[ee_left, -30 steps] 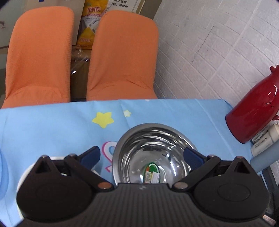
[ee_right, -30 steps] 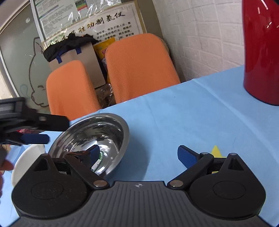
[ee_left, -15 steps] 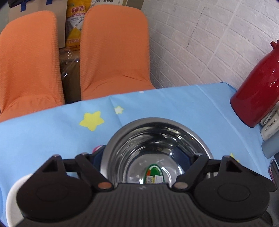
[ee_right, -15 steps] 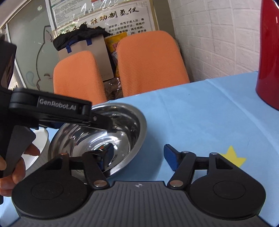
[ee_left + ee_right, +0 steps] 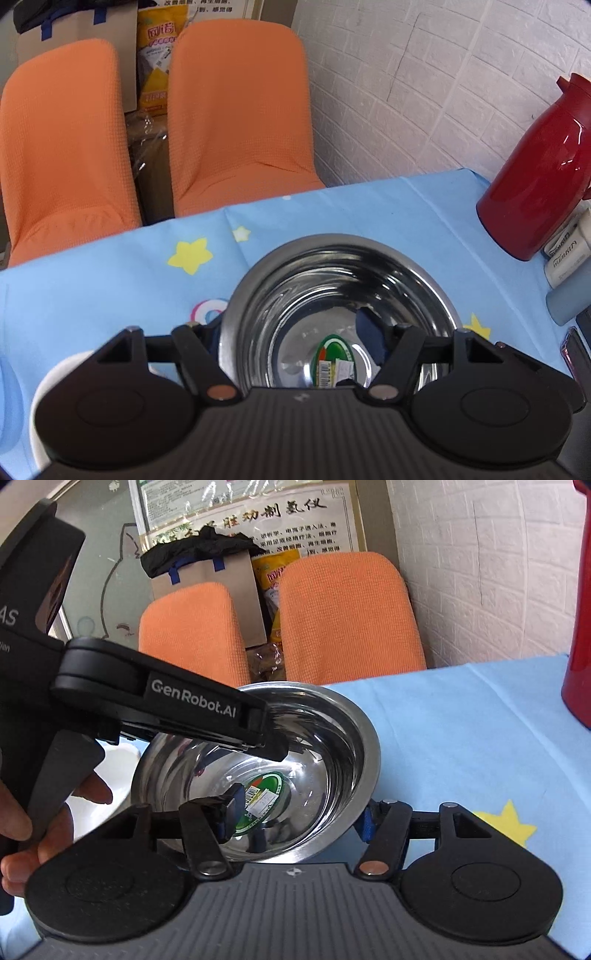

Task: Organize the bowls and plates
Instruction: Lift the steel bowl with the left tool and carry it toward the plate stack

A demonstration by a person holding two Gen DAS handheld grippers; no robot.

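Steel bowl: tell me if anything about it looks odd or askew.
The steel bowl sits tilted, its near edge raised off the blue tablecloth. A green label is stuck inside its bottom. Both the left gripper and the right gripper straddle its rim. No dents or spills show.

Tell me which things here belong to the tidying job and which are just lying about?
Part of the job:
shiny round steel bowl
white round dish
left gripper, closing astride the bowl's rim
right gripper

Just lying about:
glossy red jug
two orange chairs
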